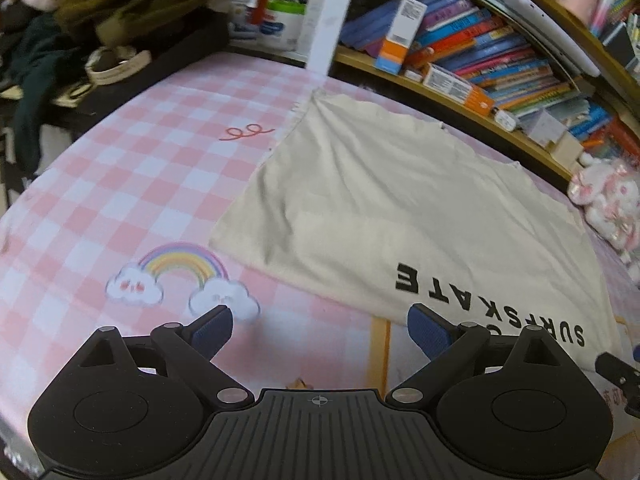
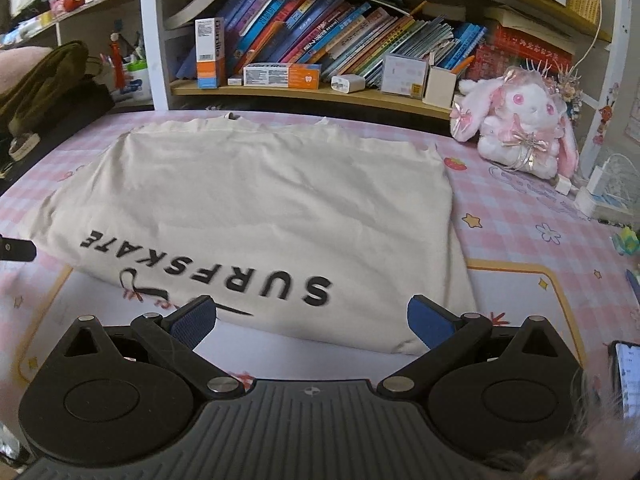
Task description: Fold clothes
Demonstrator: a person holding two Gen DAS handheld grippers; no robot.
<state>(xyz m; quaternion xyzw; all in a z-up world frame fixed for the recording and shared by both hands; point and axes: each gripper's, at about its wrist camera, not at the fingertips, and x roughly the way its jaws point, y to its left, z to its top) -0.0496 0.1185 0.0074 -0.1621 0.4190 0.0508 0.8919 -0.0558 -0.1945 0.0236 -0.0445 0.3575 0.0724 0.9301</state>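
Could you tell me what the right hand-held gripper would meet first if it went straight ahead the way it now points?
Most likely the near hem of the cream SURFSKATE T-shirt, lying flat just ahead of the open right hand-held gripper. How high the gripper sits above the pink checked mat is unclear.

We saw our left gripper [image 1: 320, 326] spread wide and empty above the pink checked cover [image 1: 132, 184]. A cream shirt [image 1: 400, 208] lay flat ahead, its near edge beside our right fingertip [image 1: 430, 330].
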